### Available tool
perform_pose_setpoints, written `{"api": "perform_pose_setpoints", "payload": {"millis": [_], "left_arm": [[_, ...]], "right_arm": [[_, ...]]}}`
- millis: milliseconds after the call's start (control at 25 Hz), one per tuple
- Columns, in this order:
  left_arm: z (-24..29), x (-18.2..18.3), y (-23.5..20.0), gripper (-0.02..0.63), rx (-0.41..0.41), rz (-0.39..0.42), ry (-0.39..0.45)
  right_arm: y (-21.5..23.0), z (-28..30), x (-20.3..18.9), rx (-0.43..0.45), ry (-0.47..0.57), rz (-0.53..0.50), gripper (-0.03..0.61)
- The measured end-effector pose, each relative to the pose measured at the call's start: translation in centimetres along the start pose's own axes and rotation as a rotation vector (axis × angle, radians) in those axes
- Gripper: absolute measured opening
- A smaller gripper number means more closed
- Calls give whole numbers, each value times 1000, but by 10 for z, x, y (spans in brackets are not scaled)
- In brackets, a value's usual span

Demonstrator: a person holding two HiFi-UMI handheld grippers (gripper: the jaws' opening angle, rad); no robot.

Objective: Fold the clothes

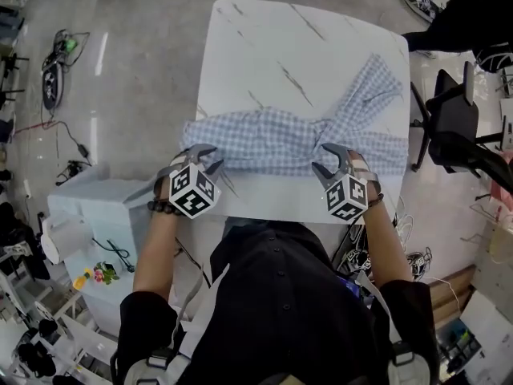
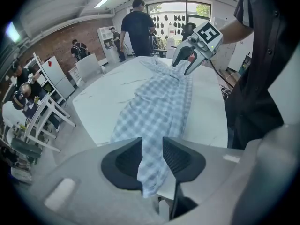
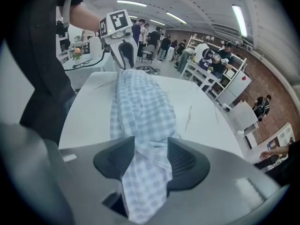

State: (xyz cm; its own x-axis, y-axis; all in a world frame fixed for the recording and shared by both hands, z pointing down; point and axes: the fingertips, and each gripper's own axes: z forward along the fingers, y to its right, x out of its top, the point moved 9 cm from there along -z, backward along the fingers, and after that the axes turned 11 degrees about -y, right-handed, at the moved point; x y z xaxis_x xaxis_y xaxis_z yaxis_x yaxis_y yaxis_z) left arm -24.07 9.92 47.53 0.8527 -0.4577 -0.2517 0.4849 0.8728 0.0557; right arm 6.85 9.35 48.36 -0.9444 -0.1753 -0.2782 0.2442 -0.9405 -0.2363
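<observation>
A blue-and-white checked shirt (image 1: pixel 296 139) lies in a long folded band across the near part of the white marble-look table (image 1: pixel 272 46), with a sleeve running to the far right corner. My left gripper (image 1: pixel 200 160) stands at the band's left end, near the table's front edge. In the left gripper view its jaws (image 2: pixel 152 156) stand apart, and the cloth (image 2: pixel 159 107) hangs loose between them. My right gripper (image 1: pixel 337 163) is over the band's right part. Its jaws (image 3: pixel 151 156) are spread wider, and the cloth (image 3: pixel 140 107) lies slack between them.
A black office chair (image 1: pixel 453 119) stands right of the table. A white cabinet (image 1: pixel 88 215) is at my left, with cables on the floor (image 1: pixel 56 62) beyond it. Several people, white chairs and shelves fill the room behind the table, one person standing (image 2: pixel 138 27) at its far end.
</observation>
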Motion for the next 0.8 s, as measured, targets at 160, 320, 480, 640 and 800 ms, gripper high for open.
{"api": "perform_pose_setpoints", "payload": {"millis": [160, 320, 480, 640, 800], "left_arm": [[4, 19, -9, 143, -4, 23, -3], [7, 53, -6, 143, -10, 27, 5], [16, 105, 8, 143, -49, 29, 32], [25, 163, 22, 143, -54, -23, 62], [36, 222, 49, 143, -54, -93, 83]], "right_arm": [[16, 3, 2, -12, 3, 18, 218], [31, 4, -2, -22, 36, 41, 213], [51, 6, -23, -22, 65, 27, 212], [78, -2, -73, -20, 104, 31, 201], [110, -8, -130, -5, 107, -20, 193]]}}
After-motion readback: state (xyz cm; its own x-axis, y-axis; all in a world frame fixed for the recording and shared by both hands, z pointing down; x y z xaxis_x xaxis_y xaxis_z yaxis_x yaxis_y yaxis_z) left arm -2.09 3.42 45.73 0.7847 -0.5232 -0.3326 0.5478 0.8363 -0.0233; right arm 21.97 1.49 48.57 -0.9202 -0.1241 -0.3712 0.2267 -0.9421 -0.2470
